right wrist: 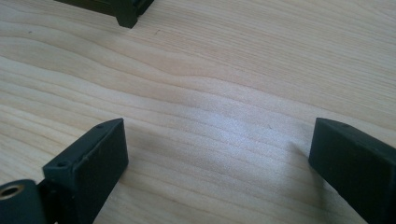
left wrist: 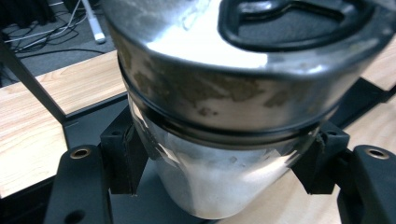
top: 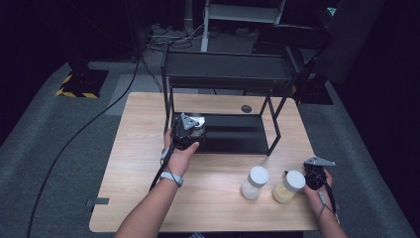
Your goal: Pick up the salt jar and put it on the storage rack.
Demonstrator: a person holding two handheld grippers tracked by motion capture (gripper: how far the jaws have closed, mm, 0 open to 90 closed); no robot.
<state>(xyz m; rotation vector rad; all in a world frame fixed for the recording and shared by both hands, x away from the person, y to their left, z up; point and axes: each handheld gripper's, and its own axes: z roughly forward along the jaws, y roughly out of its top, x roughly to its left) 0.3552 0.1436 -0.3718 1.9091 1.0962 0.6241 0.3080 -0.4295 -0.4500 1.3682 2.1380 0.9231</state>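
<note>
Left gripper [top: 189, 130] clamping a glass jar [left wrist: 219, 140], jaws pressing on both sides of the body just under the metal lid [left wrist: 196, 56] (lid looking worn, patchy, with a black ring handle on top). Holding white powder inside the jar, visible through the lower glass in the left gripper view. Hovering at the front left corner of the black rack [top: 225, 74], jar sitting over the edge of the rack's dark bottom shelf [top: 237, 134], whether touching the shelf or lifted being impossible to tell. Left hand [top: 181, 153] wrapping the gripper body from below, watch on the wrist.

Right gripper [top: 317, 173] resting near the right front edge of the wooden table [top: 138, 148], jaws standing wide apart with nothing between them, bare wood grain showing in the right gripper view. Pointing toward the rack, one black rack foot [right wrist: 126, 16] sitting at the top of that view.

Two more jars standing on the table ahead of the right hand: a white-lidded jar of pale powder [top: 254, 182] and a white-lidded jar of yellowish powder [top: 288, 187], side by side, near each other but apart. Yellowish one sitting just beside the right gripper (touching or not, unclear). Both well apart from the clamped jar.
</note>
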